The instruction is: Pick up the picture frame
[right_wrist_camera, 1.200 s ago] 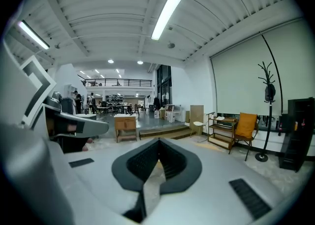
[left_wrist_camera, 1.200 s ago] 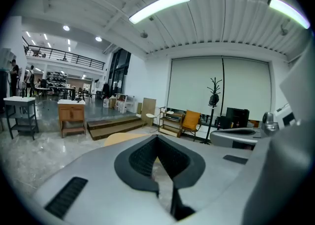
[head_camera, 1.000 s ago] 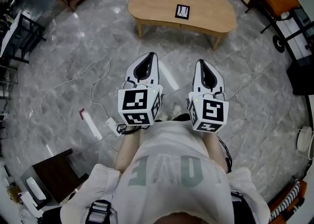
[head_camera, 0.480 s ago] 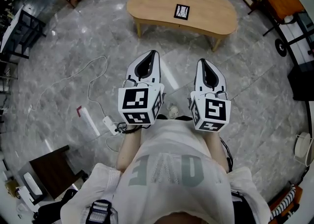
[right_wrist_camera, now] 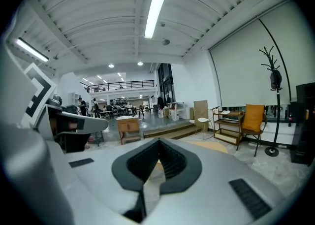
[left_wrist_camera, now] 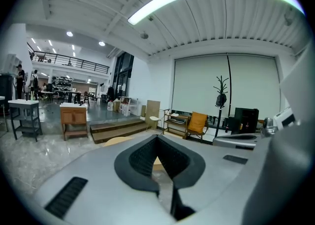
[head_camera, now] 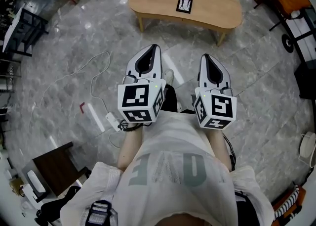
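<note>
The picture frame [head_camera: 184,4], small with a black border and a white picture, lies flat on the oval wooden table [head_camera: 217,15] at the top of the head view. My left gripper [head_camera: 154,48] and right gripper [head_camera: 204,57] are held side by side in front of the person's body, pointing toward the table and well short of it, over the marble floor. Both are shut with nothing between their jaws. In the left gripper view my left gripper [left_wrist_camera: 157,138] shows closed tips, and my right gripper [right_wrist_camera: 158,143] looks the same in its own view.
A white power strip [head_camera: 111,120] with a long cable lies on the floor at the left. A dark low table [head_camera: 54,165] stands at the lower left, a black rack [head_camera: 19,27] at the left edge, and chairs and shelves beyond the table.
The person has stepped forward and a shoe now shows on the floor between the grippers. Both grippers moved along with the step and stayed shut.
</note>
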